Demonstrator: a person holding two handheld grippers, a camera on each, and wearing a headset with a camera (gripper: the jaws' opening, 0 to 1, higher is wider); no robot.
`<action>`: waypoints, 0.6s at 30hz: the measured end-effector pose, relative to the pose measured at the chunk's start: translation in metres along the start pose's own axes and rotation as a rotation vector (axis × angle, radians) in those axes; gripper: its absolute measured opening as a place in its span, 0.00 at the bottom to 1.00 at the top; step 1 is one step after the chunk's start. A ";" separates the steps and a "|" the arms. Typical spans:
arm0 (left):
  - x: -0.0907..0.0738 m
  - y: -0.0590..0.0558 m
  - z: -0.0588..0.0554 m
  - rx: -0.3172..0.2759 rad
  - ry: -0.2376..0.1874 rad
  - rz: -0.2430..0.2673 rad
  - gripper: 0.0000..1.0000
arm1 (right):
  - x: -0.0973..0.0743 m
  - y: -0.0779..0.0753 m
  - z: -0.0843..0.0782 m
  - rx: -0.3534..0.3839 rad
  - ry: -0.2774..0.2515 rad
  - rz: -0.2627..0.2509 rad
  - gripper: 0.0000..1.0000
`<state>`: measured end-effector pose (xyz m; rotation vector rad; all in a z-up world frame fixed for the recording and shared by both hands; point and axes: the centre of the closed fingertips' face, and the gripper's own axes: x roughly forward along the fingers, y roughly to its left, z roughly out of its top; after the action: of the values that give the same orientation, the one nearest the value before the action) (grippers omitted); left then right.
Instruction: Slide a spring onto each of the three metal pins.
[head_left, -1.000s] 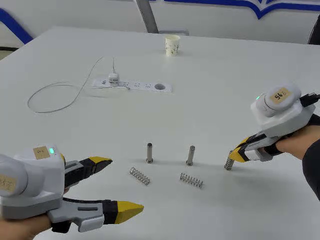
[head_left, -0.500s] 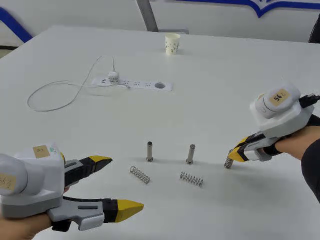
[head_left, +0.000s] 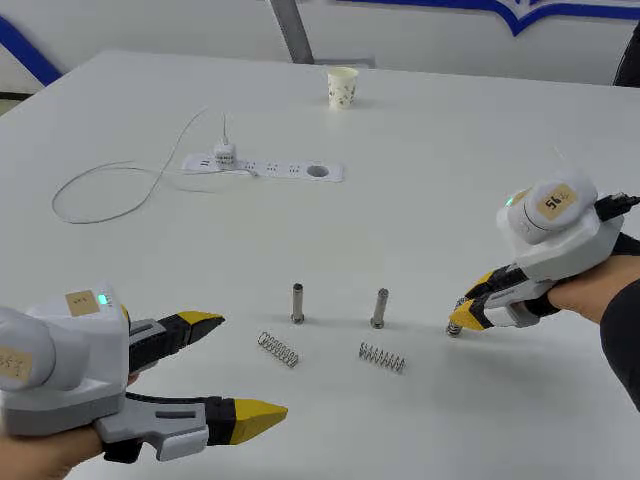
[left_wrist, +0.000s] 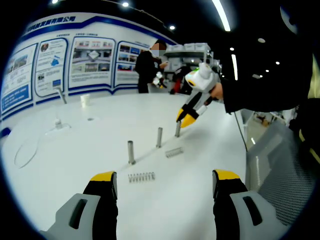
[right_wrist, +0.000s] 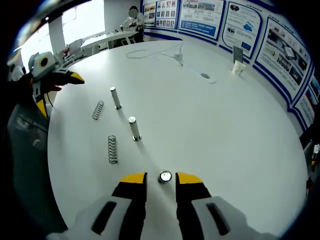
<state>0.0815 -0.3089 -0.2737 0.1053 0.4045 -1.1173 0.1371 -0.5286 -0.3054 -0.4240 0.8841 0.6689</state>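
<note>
Done: fitted spring (head_left: 454, 328) on right pin (right_wrist: 165, 176) | To do: left spring (head_left: 278, 349), middle spring (head_left: 382, 358) loose near bare left pin (head_left: 297, 302), middle pin (head_left: 380, 307) | left gripper (head_left: 245, 366) jaws wide apart | right gripper (right_wrist: 161, 178) straddles right pin, grip cannot be told

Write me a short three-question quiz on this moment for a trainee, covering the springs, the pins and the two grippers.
1. How many springs lie loose on the table?
2. True or false: the left gripper has its fingers closed on a spring.
3. Which pin stands between the fingers of the right gripper?
A) the one nearest the left gripper
B) the middle one
C) the one farthest from the left gripper

Key:
1. Two.
2. False: its fingers stand wide apart and hold nothing.
3. C.
</note>
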 end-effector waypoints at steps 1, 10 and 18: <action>0.000 0.000 0.000 0.000 0.000 0.000 0.79 | 0.000 -0.001 0.000 0.001 -0.001 0.001 0.24; 0.001 -0.001 0.001 0.003 -0.003 -0.003 0.79 | -0.004 0.002 -0.003 0.001 -0.007 -0.008 0.26; 0.001 -0.001 0.002 0.006 -0.005 -0.004 0.79 | -0.007 0.011 -0.010 0.011 -0.009 -0.009 0.27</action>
<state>0.0812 -0.3106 -0.2719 0.1069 0.3976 -1.1227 0.1205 -0.5294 -0.3062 -0.4142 0.8763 0.6574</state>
